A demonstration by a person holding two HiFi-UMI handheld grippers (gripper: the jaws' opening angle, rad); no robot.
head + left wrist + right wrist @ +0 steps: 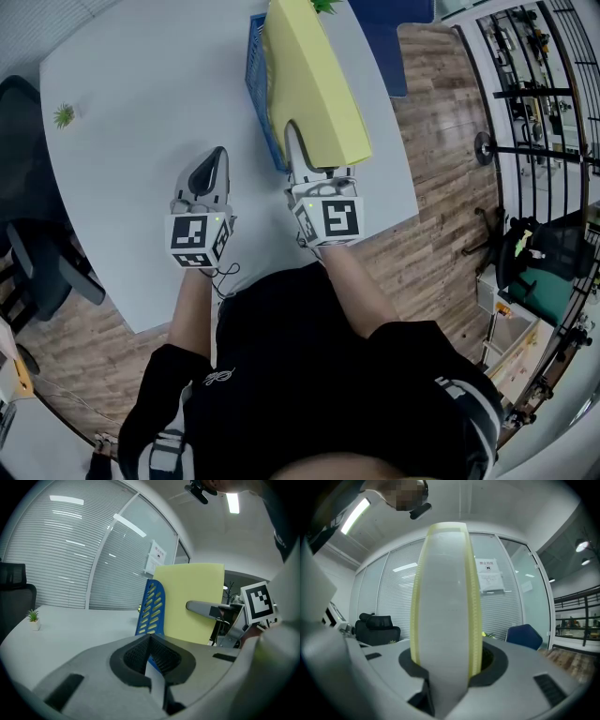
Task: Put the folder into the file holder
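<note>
Right gripper (292,131) clamped on the yellow folder (314,84), upright just beside the blue file holder (261,94). Left gripper (220,155) closed, empty. We judge: square the folder's lower edge to a slot, lower slowly.

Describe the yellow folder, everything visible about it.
The folder is pale yellow, thick and box-like, with a whitish spine edged in yellow; it looks like plastic or card. It stands on edge over the white table, against the blue file holder. The right gripper clamps its near spine end. Whether it sits fully inside the holder is unclear.
</note>
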